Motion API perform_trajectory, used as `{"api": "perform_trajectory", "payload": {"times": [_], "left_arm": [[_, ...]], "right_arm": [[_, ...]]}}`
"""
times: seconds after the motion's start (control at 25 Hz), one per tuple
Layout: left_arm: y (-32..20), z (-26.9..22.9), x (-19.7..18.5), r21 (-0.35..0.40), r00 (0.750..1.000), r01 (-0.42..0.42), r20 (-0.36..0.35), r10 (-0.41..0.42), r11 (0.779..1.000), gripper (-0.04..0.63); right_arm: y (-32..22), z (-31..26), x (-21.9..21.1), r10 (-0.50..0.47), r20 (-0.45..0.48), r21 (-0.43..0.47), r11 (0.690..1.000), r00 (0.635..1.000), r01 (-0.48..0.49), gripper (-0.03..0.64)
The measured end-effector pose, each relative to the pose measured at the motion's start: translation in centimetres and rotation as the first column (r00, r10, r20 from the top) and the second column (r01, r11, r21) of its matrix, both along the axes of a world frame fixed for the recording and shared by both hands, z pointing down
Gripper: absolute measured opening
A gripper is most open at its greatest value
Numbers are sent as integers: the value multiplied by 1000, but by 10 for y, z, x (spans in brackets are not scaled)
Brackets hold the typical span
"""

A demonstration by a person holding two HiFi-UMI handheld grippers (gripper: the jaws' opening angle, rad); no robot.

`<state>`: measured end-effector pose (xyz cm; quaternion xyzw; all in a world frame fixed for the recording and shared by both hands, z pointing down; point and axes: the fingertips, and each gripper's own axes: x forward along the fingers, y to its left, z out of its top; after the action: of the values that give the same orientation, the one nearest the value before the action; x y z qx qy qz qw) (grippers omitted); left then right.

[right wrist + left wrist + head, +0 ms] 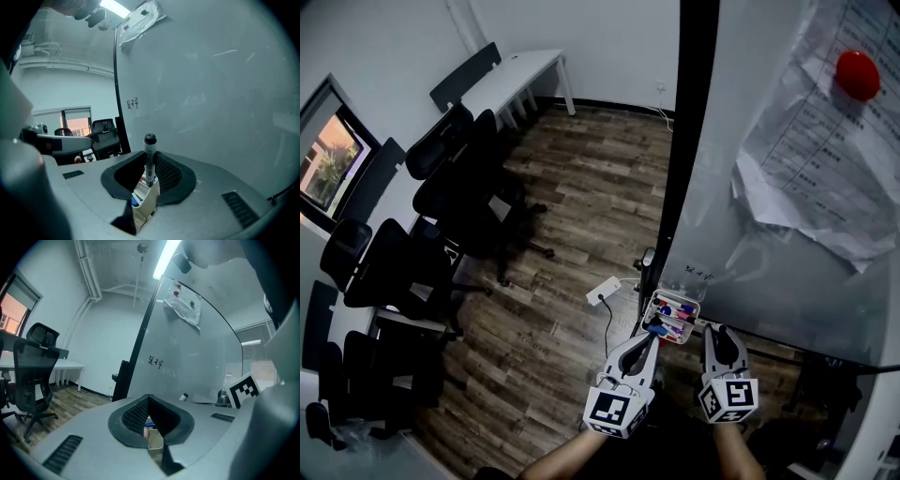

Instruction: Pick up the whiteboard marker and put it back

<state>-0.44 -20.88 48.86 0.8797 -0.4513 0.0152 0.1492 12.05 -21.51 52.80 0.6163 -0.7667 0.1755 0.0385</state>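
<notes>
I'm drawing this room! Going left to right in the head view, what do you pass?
You pass the window → black office chairs → white power strip → marker tray → red magnet.

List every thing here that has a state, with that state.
whiteboard marker: capped, upright, gripped.
right gripper: shut on the whiteboard marker.
left gripper: shut, empty.
marker holder: open-topped, other markers inside.
paper sheets: held up by a red magnet.
</notes>
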Motion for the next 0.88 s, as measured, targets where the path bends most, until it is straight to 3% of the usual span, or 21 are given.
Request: {"api": "perform_trajectory", "payload": {"times": [0.88], "left_arm": [[-8, 6, -1, -18, 1000, 6, -7, -6, 1000, 6]], "right_arm": [[-11, 35, -13, -34, -44, -69, 997, 998, 31, 77]]}}
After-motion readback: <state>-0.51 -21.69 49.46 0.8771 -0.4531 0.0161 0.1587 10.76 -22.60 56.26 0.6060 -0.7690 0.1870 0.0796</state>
